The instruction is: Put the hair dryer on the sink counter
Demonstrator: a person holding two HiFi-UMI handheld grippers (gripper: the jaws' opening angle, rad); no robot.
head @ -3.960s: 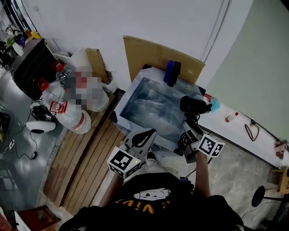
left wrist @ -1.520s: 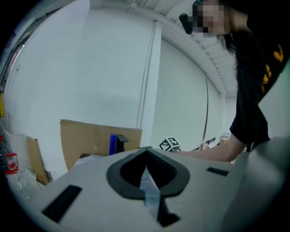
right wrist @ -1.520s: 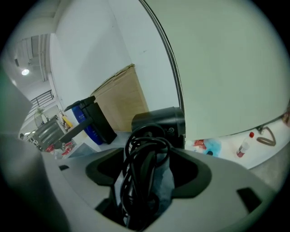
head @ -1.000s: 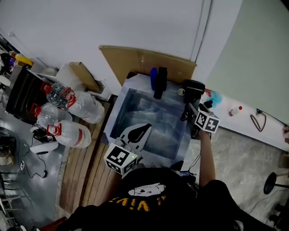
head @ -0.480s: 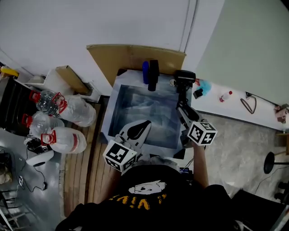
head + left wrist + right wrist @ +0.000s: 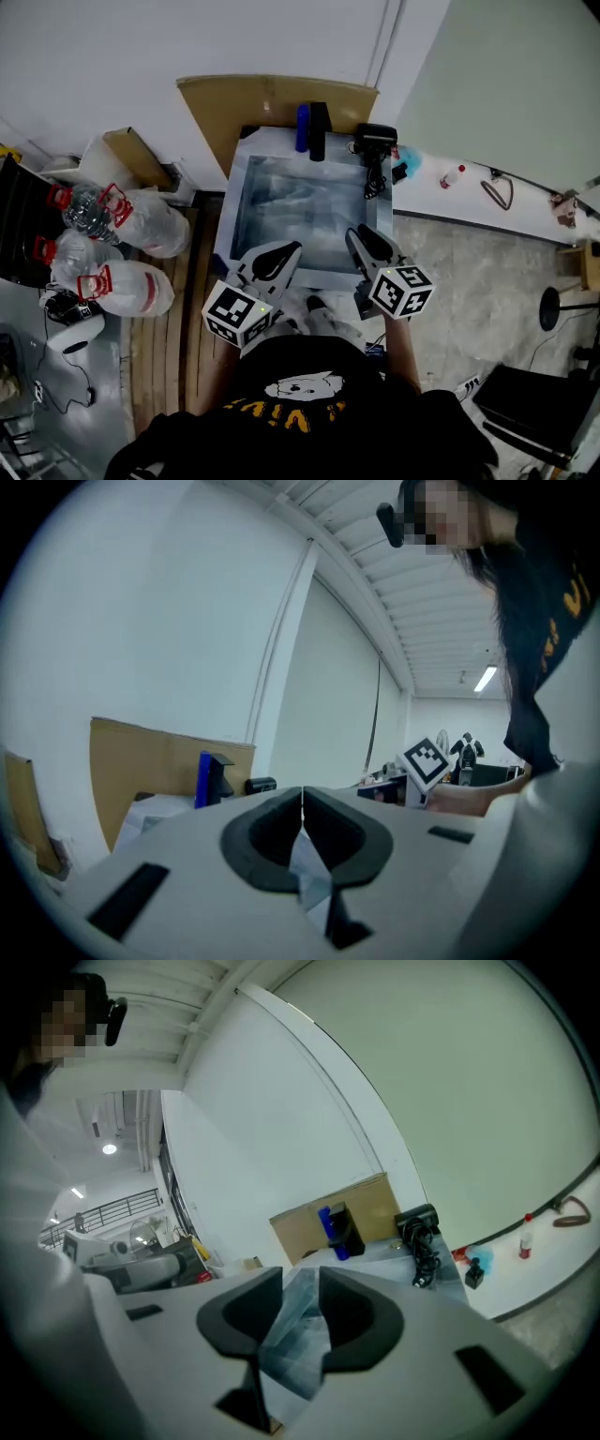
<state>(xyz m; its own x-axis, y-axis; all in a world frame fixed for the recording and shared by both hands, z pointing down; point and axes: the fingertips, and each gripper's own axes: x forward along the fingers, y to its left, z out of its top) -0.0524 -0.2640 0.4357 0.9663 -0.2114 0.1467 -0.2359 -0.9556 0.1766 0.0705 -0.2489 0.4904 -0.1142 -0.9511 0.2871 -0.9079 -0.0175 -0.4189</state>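
**Hair dryer on the far right corner, both grippers empty**

At the near edge of the sink counter (image 6: 378,214), the left gripper (image 6: 291,249) has its jaws pressed together. The right gripper (image 6: 355,238) has its jaws apart and closing, with nothing between them. The single hair dryer (image 6: 375,139) lies well beyond the right gripper, on the counter's far right corner. The yellow lettering on the person's shirt (image 6: 300,403) is unreadable.

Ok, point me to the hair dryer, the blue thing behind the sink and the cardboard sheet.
hair dryer (image 6: 377,137): head view, on its black body.
blue thing (image 6: 303,127): head view, middle of its upright side.
cardboard sheet (image 6: 262,98): head view, on its bare brown face.
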